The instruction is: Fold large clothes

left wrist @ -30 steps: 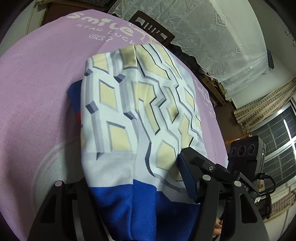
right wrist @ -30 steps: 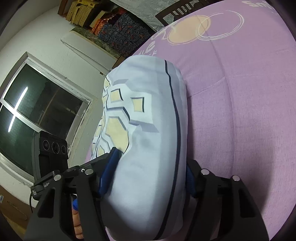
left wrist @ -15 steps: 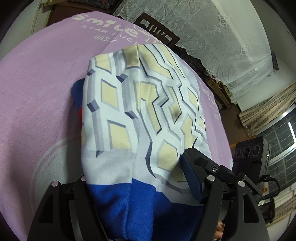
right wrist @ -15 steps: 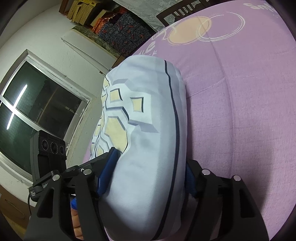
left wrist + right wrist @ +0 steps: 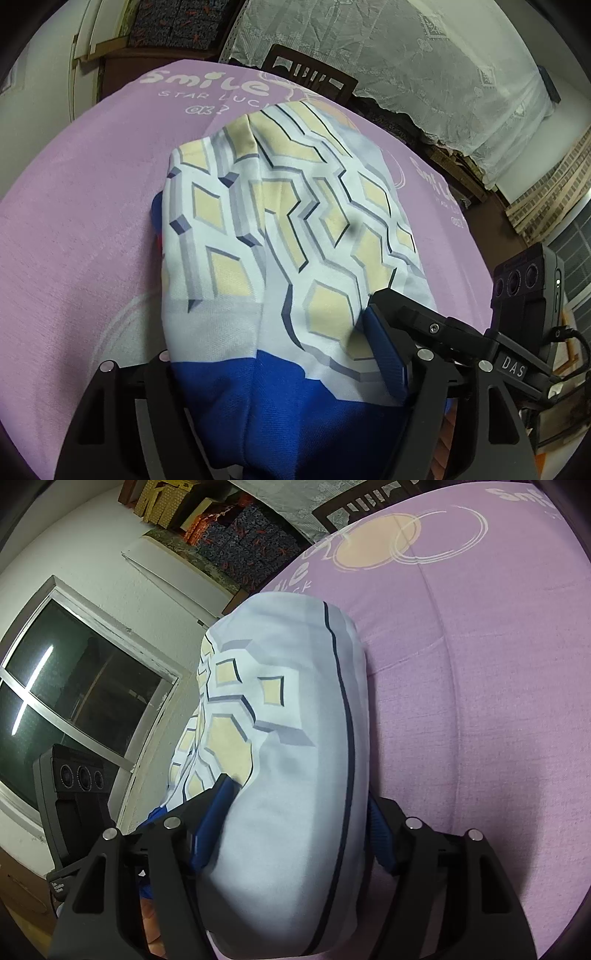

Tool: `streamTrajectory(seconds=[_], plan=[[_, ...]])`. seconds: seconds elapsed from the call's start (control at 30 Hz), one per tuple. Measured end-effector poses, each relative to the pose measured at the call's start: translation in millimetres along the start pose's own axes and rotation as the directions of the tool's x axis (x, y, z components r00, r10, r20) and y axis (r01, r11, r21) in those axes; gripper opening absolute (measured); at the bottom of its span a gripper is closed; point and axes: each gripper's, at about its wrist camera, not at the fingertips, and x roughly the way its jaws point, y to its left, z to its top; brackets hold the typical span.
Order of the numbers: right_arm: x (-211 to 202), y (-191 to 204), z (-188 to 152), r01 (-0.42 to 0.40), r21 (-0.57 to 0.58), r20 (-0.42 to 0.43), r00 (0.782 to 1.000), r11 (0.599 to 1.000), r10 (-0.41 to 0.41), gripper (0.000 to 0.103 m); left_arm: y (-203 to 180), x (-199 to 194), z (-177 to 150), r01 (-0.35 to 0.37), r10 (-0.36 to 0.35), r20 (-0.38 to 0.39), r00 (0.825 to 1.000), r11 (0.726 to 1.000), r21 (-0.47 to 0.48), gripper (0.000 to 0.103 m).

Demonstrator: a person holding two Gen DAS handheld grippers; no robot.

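Left hand-held gripper [image 5: 273, 369] and right hand-held gripper [image 5: 291, 823], both clamped.

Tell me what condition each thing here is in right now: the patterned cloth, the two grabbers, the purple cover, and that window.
Patterned garment: folded into a bundle, gripped at both ends.
Left gripper: fingers shut on the garment's blue end.
Right gripper: fingers shut on the garment's pale end.
Purple sheet: spread out, with a few shallow creases.
Window: closed, dark outside.
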Motion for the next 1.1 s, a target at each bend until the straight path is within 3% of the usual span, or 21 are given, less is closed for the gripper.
streamTrajectory(seconds=[0.27,0.63,1.1], plan=[[-1.2,-1.4,1.2,-0.001,-0.002,0.0,1.0,1.0,0.001,0.066,-1.8,0.1,-0.1,-0.015,0.015,0.003,1.0,1.0,0.012,0.078],[-10.5,-8.9,11.7,0.04,0.013,0.024,0.999,0.999,-0.04,0.073,-10.0,-2.8,-6.2,-0.092,0.091,0.026,0.996,0.993,0.073,0.083],[-8.7,-5.2,36.7,0.082,-0.016,0.052,0.995,0.997,-0.081,0.073,-6.2,-1.9,-11.7,-0.09,0.089,0.024,0.996,0.993,0.072,0.084]])
